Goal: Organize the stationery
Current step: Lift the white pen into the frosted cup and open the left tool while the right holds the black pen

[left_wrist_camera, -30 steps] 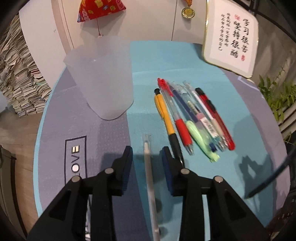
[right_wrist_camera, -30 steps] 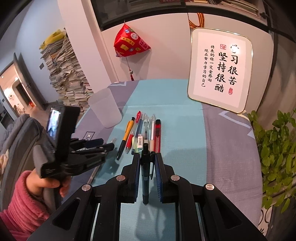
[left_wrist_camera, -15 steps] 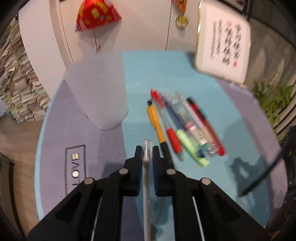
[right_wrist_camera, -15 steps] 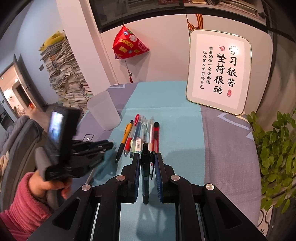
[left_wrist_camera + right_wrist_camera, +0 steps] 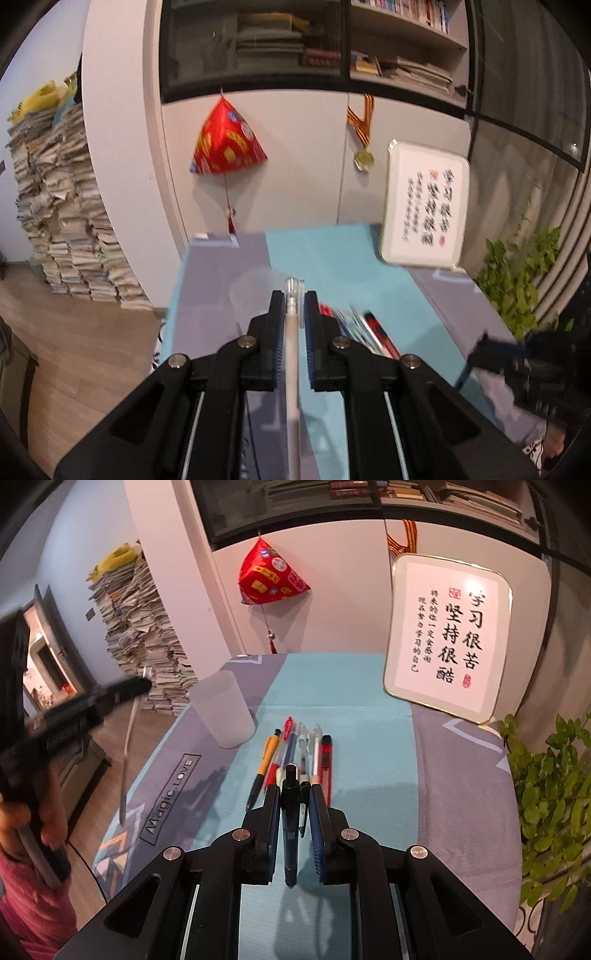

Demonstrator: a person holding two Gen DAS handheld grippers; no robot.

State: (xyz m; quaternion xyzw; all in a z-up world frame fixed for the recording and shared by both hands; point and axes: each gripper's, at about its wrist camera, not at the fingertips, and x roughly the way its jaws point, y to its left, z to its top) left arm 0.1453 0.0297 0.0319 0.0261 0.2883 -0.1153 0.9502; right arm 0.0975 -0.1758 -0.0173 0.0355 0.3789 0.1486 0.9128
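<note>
My left gripper (image 5: pixel 293 299) is shut on a white pen (image 5: pixel 291 354) and holds it lifted above the table; in the right wrist view the pen (image 5: pixel 127 753) hangs from that gripper at the left. My right gripper (image 5: pixel 293 794) is shut on a dark pen (image 5: pixel 290 819) above the mat. A frosted plastic cup (image 5: pixel 223 709) stands upright on the mat. A row of several pens (image 5: pixel 295 749) lies right of the cup, and shows partly in the left wrist view (image 5: pixel 362 325).
A framed calligraphy board (image 5: pixel 448 635) leans at the back right of the table. A green plant (image 5: pixel 554 794) stands off the right edge. Stacked papers (image 5: pixel 144 638) rise beyond the left edge. The mat's teal strip (image 5: pixel 332 686) runs down the middle.
My left gripper closed on the white pen, then lifted it off the mat and tilted up toward the wall. My right gripper kept hold of the dark pen and barely moved.
</note>
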